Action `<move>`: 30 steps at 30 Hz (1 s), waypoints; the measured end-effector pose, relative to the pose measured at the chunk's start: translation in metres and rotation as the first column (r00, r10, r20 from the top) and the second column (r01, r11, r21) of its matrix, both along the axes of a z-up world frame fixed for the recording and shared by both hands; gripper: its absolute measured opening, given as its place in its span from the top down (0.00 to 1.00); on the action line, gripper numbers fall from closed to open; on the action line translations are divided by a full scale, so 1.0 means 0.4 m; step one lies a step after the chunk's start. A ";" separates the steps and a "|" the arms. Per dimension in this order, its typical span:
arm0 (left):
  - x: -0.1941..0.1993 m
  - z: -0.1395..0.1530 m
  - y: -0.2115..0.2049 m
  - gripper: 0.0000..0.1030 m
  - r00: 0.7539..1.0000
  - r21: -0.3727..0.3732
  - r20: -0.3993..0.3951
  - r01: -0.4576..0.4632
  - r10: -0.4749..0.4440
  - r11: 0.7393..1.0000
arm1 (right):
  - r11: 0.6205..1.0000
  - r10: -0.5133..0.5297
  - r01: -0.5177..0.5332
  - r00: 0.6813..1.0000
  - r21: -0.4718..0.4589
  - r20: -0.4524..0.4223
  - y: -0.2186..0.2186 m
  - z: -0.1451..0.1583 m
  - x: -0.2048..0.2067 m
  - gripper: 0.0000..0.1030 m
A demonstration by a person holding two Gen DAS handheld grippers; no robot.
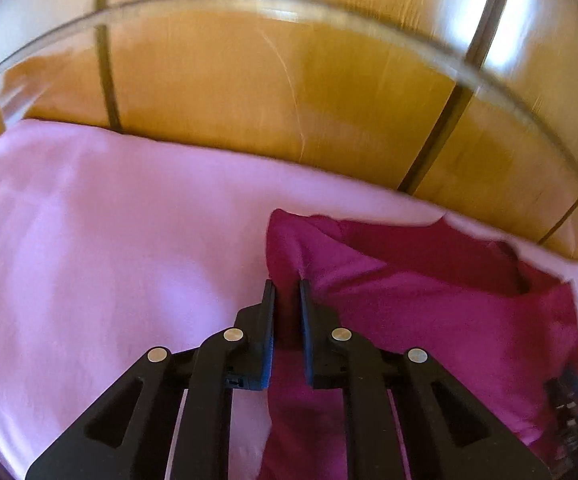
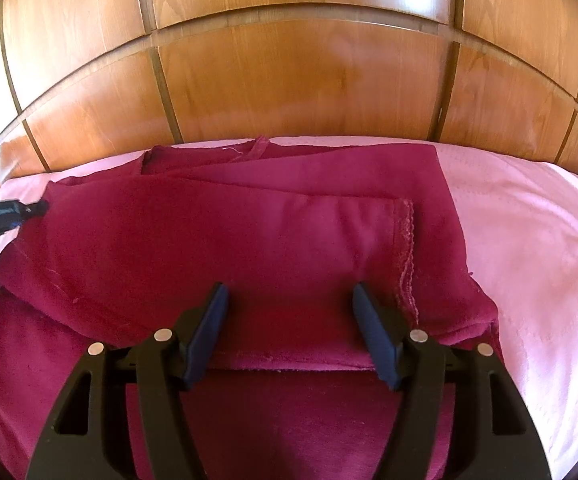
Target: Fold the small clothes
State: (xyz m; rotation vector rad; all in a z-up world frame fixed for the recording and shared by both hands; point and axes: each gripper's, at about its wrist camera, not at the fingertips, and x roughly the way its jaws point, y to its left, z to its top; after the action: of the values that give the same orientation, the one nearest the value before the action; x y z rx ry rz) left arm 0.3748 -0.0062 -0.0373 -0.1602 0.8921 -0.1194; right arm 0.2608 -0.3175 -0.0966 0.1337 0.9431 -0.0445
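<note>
Left wrist view: our left gripper (image 1: pixel 287 286) pinches a raised edge of the magenta garment (image 1: pixel 429 312), jaws nearly together on the cloth. The garment lies on the pink bedsheet (image 1: pixel 109 240) below the wooden headboard (image 2: pixel 289 80). Our right gripper (image 2: pixel 291 300) stands wide above the garment, holding nothing.

My matt black plastic left gripper (image 1: pixel 287 286) pinches soft magenta cloth (image 2: pixel 249 240) over smooth pink sheet (image 2: pixel 529 240), beside glossy wooden headboard (image 2: pixel 289 80).
</note>
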 end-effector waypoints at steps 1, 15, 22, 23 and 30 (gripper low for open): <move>-0.023 0.019 0.004 0.91 1.000 -0.009 0.022 0.000 0.000 1.000 | 1.000 0.000 0.000 1.000 0.000 0.000 0.000 0.000 0.001 0.37; -0.202 -0.054 -0.041 0.91 0.995 0.049 -0.029 0.096 -0.094 0.994 | 1.000 0.001 -0.001 1.000 0.011 0.000 -0.003 -0.003 0.002 0.36; -0.315 0.021 -0.055 0.66 0.997 0.077 0.027 0.063 -0.065 0.995 | 1.000 0.007 -0.007 1.000 0.027 0.000 -0.010 -0.003 0.004 0.35; -0.339 0.035 -0.050 0.61 0.998 0.080 0.045 0.048 -0.052 0.996 | 1.000 0.007 -0.007 1.000 0.027 0.000 -0.010 -0.003 0.003 0.35; -0.468 0.067 -0.005 0.61 0.996 0.106 0.084 0.018 -0.027 0.994 | 1.000 0.013 -0.013 1.000 0.020 -0.001 -0.004 -0.001 0.003 0.31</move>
State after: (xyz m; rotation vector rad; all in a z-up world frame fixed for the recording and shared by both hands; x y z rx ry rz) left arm 0.1876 -0.0080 -0.0107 -0.0470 0.8129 -0.0992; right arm 0.2621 -0.3191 -0.0969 0.1457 0.9455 -0.0235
